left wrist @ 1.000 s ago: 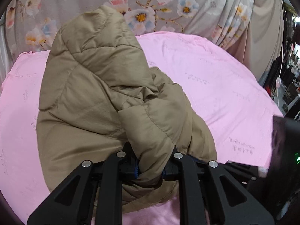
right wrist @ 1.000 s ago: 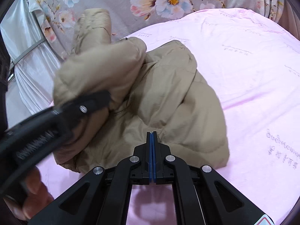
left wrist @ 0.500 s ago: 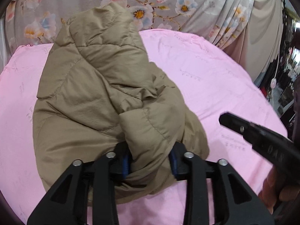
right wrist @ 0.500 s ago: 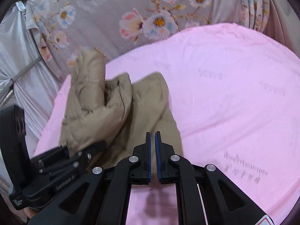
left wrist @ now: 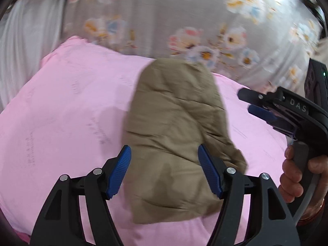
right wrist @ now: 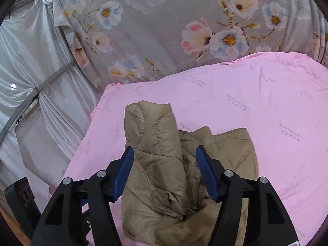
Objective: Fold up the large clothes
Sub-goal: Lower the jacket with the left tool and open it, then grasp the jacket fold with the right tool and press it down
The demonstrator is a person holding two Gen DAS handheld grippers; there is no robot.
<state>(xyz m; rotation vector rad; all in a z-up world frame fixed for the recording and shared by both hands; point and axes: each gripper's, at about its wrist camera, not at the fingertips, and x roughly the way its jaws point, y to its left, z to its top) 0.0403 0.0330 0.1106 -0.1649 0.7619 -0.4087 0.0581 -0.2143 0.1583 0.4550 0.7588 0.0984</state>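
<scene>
Tan quilted fabric marks the puffer jacket (left wrist: 176, 141), which lies bundled in a rough fold on the pink sheet (left wrist: 67, 110) covering the bed. From the left wrist camera, the left gripper (left wrist: 164, 172) hangs over the near end of the jacket with its 2 blue pads (left wrist: 120, 172) spread to either side of the padding; its jaws are opening, the pads stand clear of the cloth, and nothing is pinched. At 3 o'clock in that view the right gripper (left wrist: 256, 104) points toward the jacket, carried in a hand (left wrist: 297, 174) at 4 o'clock. From the right wrist camera, the right gripper's jaws are opening too, released above the crumpled folds. A grey floral curtain (right wrist: 164, 30) hangs at 12 o'clock behind the bed, and white drapes (right wrist: 30, 71) fill 9 o'clock.
</scene>
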